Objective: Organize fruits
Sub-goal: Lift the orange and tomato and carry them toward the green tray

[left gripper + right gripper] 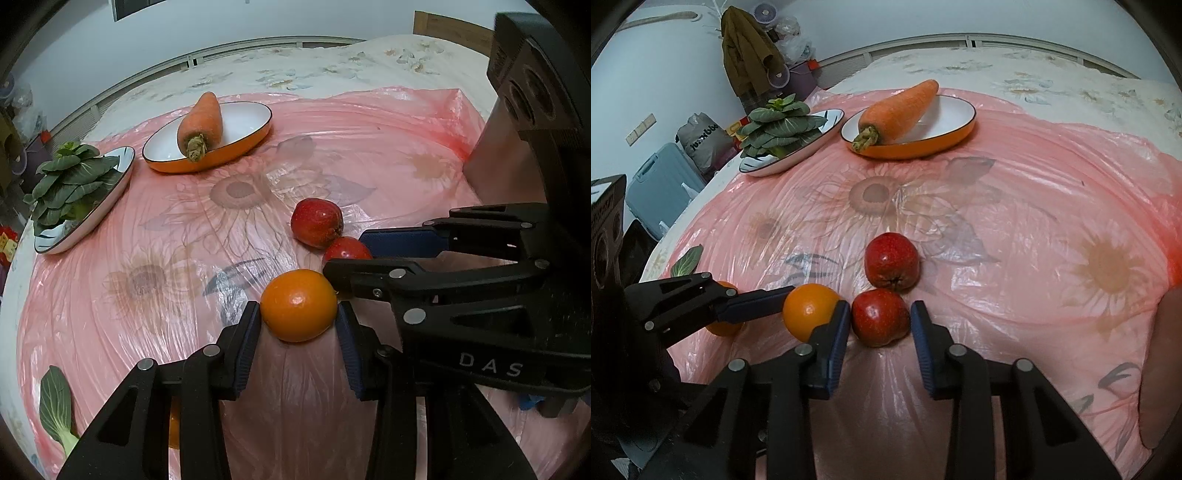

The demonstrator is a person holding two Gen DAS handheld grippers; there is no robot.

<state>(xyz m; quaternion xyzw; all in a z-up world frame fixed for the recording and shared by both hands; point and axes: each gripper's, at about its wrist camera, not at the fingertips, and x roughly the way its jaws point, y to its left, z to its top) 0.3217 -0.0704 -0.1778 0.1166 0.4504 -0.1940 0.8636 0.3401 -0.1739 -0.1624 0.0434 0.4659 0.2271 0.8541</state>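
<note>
In the left wrist view an orange (299,310) rests on the pink plastic sheet (147,295), and my left gripper (298,317) is shut on it, one pad against each side. In the right wrist view my right gripper (877,325) is shut on the nearer red apple (881,317). The same orange (809,310) touches that gripper's left finger. A second red apple (892,260) lies just beyond, free. Another orange (724,325) is mostly hidden behind the left gripper's finger.
At the far side, an orange-rimmed dish (923,147) holds a carrot (897,107). Left of it, a plate (798,155) carries bok choy (775,125). A loose green leaf (55,402) lies near the sheet's left edge. A blue suitcase (661,184) stands beside the bed.
</note>
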